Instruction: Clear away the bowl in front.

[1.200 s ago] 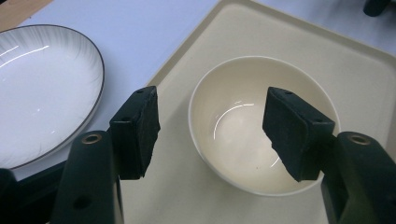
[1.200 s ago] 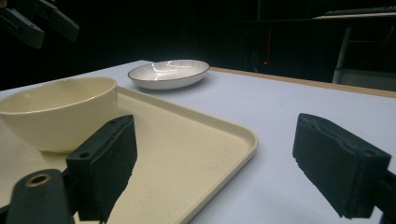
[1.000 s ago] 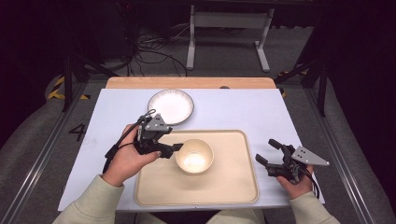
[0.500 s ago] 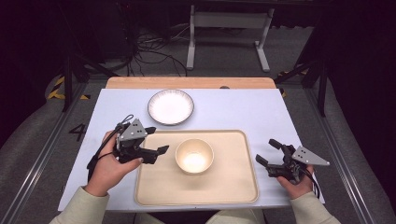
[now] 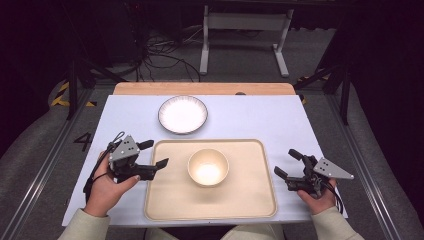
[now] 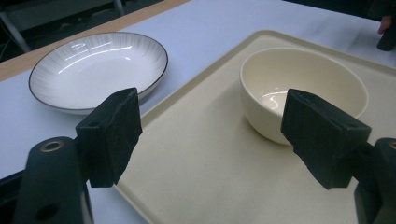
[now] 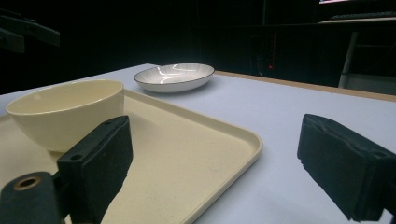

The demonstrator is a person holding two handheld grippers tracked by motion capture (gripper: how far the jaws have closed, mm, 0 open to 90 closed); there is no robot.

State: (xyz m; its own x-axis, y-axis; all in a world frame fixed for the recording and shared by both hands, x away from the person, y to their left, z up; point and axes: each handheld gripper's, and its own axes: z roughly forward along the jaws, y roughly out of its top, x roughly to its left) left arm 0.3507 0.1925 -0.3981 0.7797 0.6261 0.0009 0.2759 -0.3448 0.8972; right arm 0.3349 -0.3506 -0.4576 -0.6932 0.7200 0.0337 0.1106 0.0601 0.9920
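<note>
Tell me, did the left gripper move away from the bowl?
Yes. The left gripper was right beside the bowl; now it is back at the tray's left edge, empty, its jaws having just been opening.

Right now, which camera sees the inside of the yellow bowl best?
The high view: it looks straight down into the bowl, showing its whole rim and bare bottom on the tray. The left gripper view shows part of the inside at a slant. The right gripper view shows mostly its outer side.
</note>
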